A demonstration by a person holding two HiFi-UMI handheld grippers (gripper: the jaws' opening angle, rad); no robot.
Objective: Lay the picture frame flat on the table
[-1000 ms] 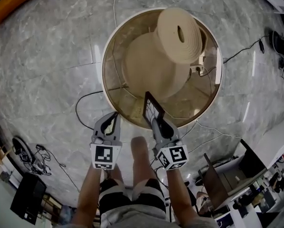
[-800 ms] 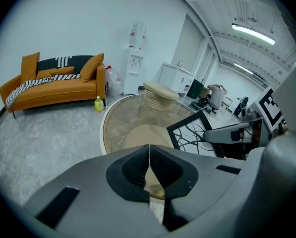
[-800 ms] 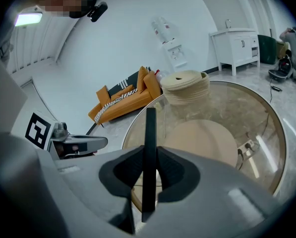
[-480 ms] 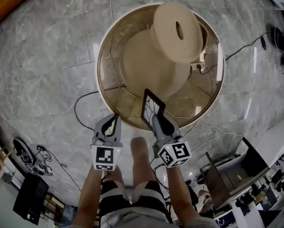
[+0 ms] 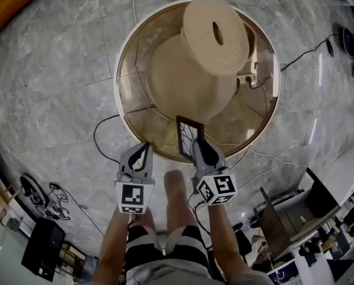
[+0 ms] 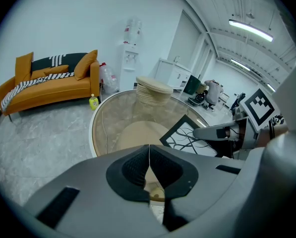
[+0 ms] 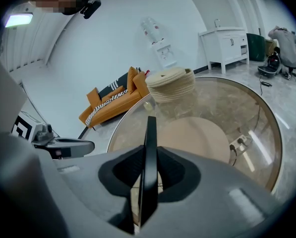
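The black picture frame with a branch-pattern picture stands on edge over the near rim of the round glass table. My right gripper is shut on its lower edge. In the right gripper view the picture frame shows edge-on, squeezed between both pads. My left gripper hangs just left of it, off the table's near rim, shut with nothing held. In the left gripper view the pads meet at the left gripper, and the picture frame shows at the right.
A tall stack of beige round mats sits on the far part of the table, above a beige round base under the glass. A power strip and cables lie below. An orange sofa stands beyond; a white desk is at the right.
My right gripper has sunk a little with the frame and rolled slightly, so the frame's top edge looks more level. The left gripper has drifted slightly downward.
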